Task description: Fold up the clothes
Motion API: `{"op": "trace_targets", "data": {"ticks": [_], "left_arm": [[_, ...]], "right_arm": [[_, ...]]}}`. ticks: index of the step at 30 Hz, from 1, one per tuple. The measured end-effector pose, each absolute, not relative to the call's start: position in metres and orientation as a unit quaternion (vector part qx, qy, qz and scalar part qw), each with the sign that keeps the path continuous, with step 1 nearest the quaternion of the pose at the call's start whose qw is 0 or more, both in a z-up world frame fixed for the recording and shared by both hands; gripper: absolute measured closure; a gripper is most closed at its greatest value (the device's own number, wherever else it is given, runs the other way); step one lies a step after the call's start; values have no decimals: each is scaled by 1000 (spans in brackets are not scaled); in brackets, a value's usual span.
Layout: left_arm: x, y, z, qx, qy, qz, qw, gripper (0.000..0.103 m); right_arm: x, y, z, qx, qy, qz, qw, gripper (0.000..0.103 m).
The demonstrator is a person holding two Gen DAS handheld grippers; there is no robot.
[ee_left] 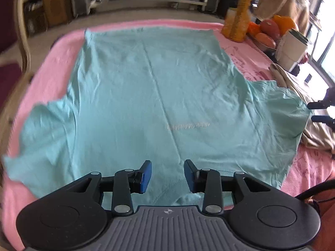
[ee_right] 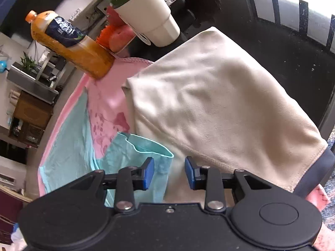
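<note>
The teal T-shirt lies spread flat on the pink cloth, filling the centre of the left wrist view, collar at the bottom edge of the frame and hem toward the top. One sleeve extends to the lower left, the other to the right, where it overlaps a beige garment. No fold is visible; the step in hand is judged to be the start of the first fold.

Left gripper: jaws spread, nothing between the pads, positioned above the collar area at lower centre.

Right gripper: jaws spread, nothing pinched. The cuff of the right sleeve sits just beyond its fingertips, at lower centre of the right wrist view.

Next move, as a judgement: each gripper must close on a single edge of the shirt only. The right gripper must avoid catching the beige garment beneath the cuff.

Containers, upper left of the right wrist view:
- Orange juice bottle, capped, mostly full.
- White cup with green lid; contents cannot be determined.
- Tray holding fruit
</note>
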State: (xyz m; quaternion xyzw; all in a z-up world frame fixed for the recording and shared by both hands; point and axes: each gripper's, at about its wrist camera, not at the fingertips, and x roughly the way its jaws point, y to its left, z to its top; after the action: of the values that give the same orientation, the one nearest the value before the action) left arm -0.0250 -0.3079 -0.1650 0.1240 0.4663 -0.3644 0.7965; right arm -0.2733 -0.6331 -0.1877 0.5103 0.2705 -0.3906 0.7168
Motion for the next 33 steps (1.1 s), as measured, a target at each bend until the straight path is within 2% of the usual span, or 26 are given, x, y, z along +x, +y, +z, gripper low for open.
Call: {"op": "trace_targets", "data": {"ticks": [2,3,4,5,6,14,16,19,22,24,28,29,31,33], "left_arm": [[-21,-306,-168,115,472,-360,796,68],[-19,-305,-169,111,475,-357,797,68],[-19,-304,-169,110,474,-355,798,68],[-19,-304,-169,110,472,-354,800,68],[-19,-303,-168,111,470,-354,801,68],[-24,-297,-166,117,457,-344,812,68],[-25,-295,-165,119,455,-340,814,68],[-26,-293,-165,125,449,-333,820,68],[-26,-290,-166,126,448,-327,822,68],[-26,-289,-166,126,448,-323,824,68],[-25,-288,-168,128,450,-319,824,68],[-24,-288,-169,128,451,-319,824,68],[-24,-288,-169,129,451,-319,824,68],[-24,-288,-170,128,452,-317,824,68]], "right_arm": [[-271,-634,-187,504,268,-389,723,70],[-269,-633,-187,503,268,-389,724,75],[-267,-632,-187,500,268,-388,726,81],[-264,-631,-187,492,273,-389,729,95],[-261,-629,-186,482,281,-392,732,98],[-227,-586,-154,299,289,-411,811,100],[-214,-566,-147,251,282,-375,847,100],[-187,-516,-140,122,286,-299,902,100],[-162,-461,-151,-9,316,-210,925,100],[-153,-441,-165,-49,351,-162,921,100],[-144,-426,-180,-80,398,-104,908,95],[-145,-429,-178,-72,401,-103,908,84],[-149,-440,-171,-41,398,-105,910,70],[-161,-467,-158,42,367,-139,919,69]]}}
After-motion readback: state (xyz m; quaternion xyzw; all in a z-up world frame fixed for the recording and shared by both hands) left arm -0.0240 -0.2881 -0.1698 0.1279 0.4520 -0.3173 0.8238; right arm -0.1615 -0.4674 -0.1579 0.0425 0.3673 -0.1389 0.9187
